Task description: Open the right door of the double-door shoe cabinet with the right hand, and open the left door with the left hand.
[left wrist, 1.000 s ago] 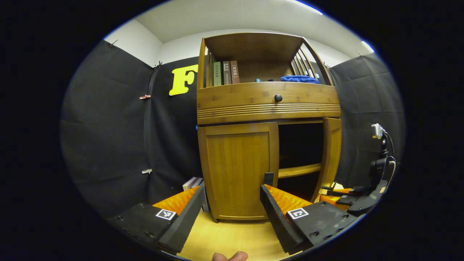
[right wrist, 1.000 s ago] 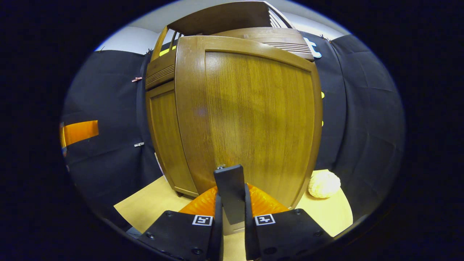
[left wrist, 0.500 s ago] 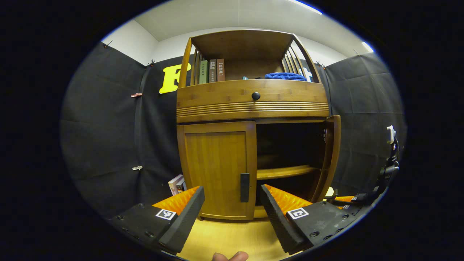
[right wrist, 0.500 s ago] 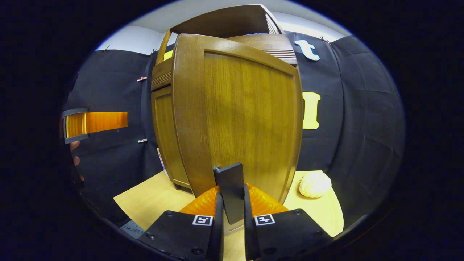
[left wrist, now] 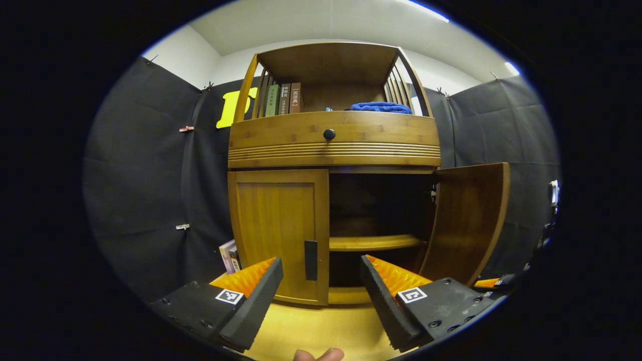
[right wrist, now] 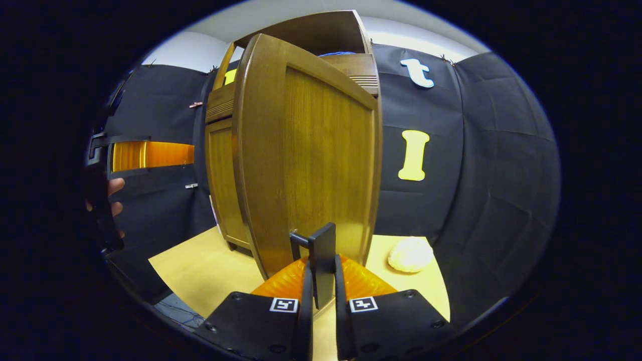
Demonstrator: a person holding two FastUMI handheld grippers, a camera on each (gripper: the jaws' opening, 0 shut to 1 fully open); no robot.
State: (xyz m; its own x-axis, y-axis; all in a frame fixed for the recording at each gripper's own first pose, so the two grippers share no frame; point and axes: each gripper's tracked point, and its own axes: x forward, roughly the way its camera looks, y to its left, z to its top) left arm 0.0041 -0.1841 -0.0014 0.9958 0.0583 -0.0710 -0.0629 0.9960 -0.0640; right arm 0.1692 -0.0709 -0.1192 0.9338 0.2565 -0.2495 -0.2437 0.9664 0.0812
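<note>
The wooden shoe cabinet (left wrist: 333, 145) stands straight ahead in the left gripper view. Its left door (left wrist: 273, 233) is closed, with a dark flat handle (left wrist: 311, 253) at its inner edge. My left gripper (left wrist: 321, 286) is open, a short way in front of that handle, which shows between its fingers. The right door (left wrist: 469, 220) is swung wide open. In the right gripper view that door (right wrist: 311, 165) looms close, and my right gripper (right wrist: 322, 296) is shut on its dark handle (right wrist: 322, 258). The left gripper (right wrist: 148, 155) and the hand holding it appear at the left there.
Books (left wrist: 282, 99) and a blue cloth (left wrist: 380, 107) sit on the top shelf above a drawer with a black knob (left wrist: 329, 134). An inner shelf (left wrist: 373, 242) shows inside. More books (left wrist: 229, 255) lean beside the cabinet. A white round object (right wrist: 410, 254) lies on the floor behind the open door.
The right door has swung from nearly edge-on to wide open, with the right gripper still on its handle. The left gripper has shifted so that the left door's handle now sits between its fingers.
</note>
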